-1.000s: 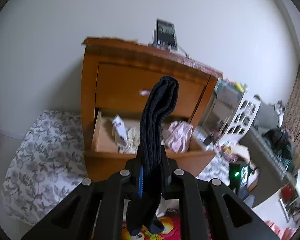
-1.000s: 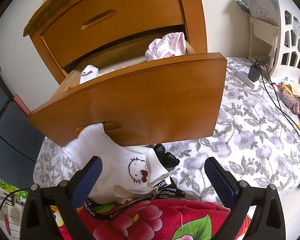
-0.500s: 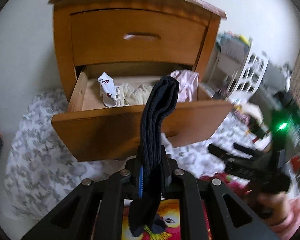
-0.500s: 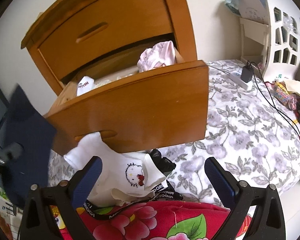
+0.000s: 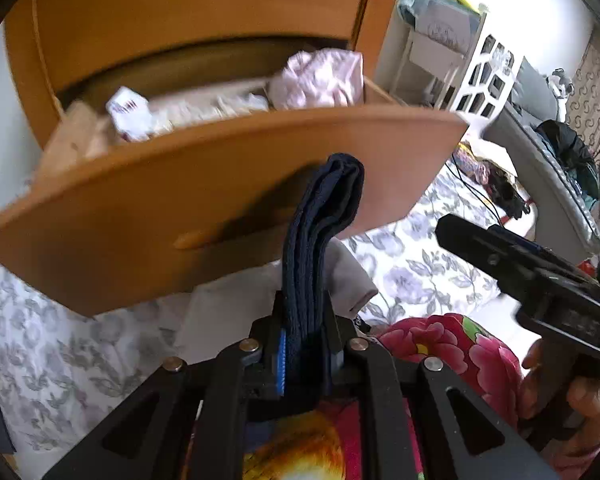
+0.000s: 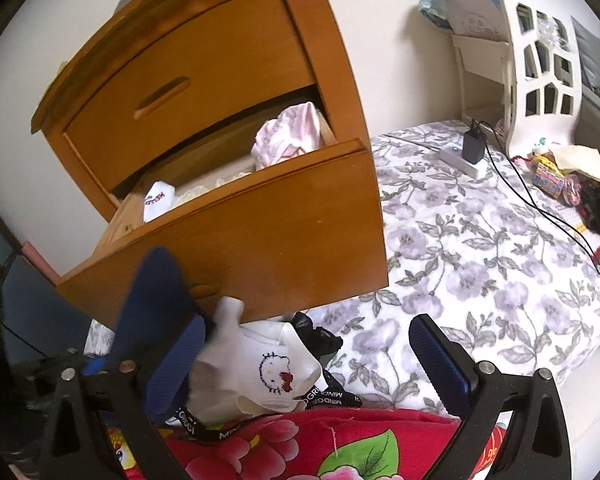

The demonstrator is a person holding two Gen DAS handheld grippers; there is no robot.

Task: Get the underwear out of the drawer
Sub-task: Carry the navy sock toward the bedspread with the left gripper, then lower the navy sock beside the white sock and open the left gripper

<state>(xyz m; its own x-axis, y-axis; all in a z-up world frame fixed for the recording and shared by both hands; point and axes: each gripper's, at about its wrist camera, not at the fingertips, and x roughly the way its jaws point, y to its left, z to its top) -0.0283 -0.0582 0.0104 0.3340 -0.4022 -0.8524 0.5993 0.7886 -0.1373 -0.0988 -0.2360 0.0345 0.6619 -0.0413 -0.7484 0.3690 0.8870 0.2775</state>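
- Left wrist view: a bedroom with a pale wall; a wooden nightstand (image 5: pixel 188 20) fills the upper left of the frame, a floral bedspread (image 5: pixel 416 264) runs across the middle right, and a white cut-out shelf (image 5: pixel 488 76) stands at upper right.
- The lower drawer (image 5: pixel 204 208) is pulled out, its curved front across the centre, which leaves the contents open to reach from above.
- Inside it, a pink bundle (image 5: pixel 320 80) sits at the right end, a white folded item with red print (image 5: pixel 128 114) at the left end, and pale crumpled cloth between them; blur hides what each piece is.
- The left hand-held gripper (image 5: pixel 304 344) is closed tight on a folded dark navy garment (image 5: pixel 320 236), likely underwear already out of the drawer; the fold stands up in front of the drawer face, pinched low so it does not unfold.
- At right, a hand (image 5: pixel 580 396) carries the other black tool.
- Right wrist view: same wall, the nightstand at upper left, the bedspread at right with a white power strip and black charger (image 6: pixel 468 152).
- The right hand-held gripper (image 6: pixel 304 360) is spread wide and holds nothing.
- Below the drawer front, white cloth with a cartoon cat (image 6: pixel 260 368) lies between its fingers, beside a black printed band.
- The navy garment shows at lower left of the frame, low over that pile.
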